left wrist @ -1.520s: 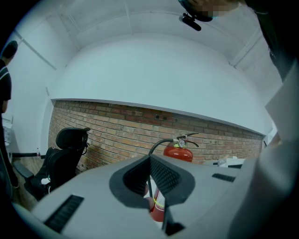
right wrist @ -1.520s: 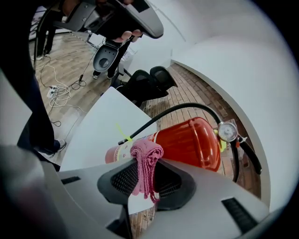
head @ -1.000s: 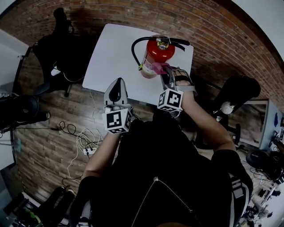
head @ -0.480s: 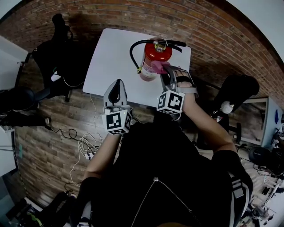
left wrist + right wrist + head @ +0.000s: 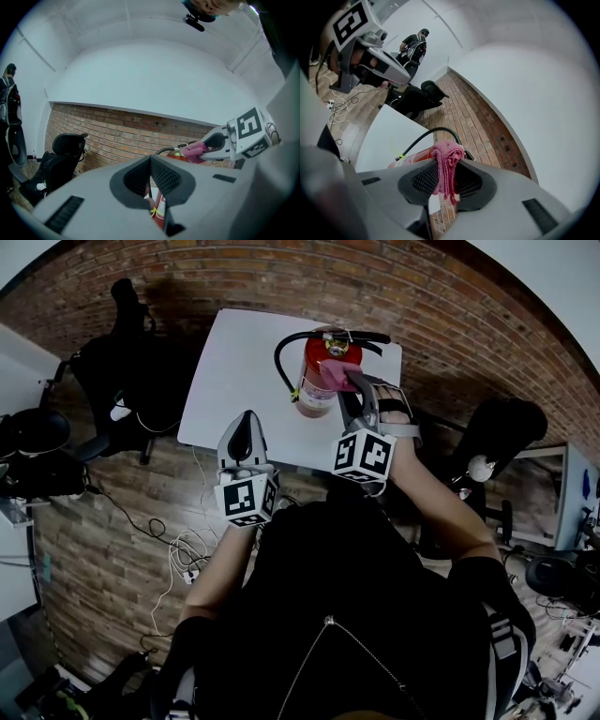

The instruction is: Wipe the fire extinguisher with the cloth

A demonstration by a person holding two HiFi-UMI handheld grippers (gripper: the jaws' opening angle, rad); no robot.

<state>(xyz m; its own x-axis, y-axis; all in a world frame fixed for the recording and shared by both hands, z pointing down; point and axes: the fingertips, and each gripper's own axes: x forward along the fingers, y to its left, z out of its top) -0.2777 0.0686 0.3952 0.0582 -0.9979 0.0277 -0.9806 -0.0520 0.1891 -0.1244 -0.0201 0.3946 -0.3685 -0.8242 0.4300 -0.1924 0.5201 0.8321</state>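
Cloth [image 5: 336, 374], clamped in the right tool [image 5: 351, 382], had slid higher up the fire extinguisher [image 5: 314, 367], so wiping seemed under way; the left tool [image 5: 247, 420] hung closed, empty.

Red fire extinguisher [image 5: 317, 385], pink cloth [image 5: 338, 374], white table [image 5: 232, 371]

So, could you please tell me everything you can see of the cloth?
The cloth is pink, with a ribbed, knitted look, bunched into folds. The right tool pinches it between its jaws, a frayed end hanging below them. It lies against the upper side of the red extinguisher.
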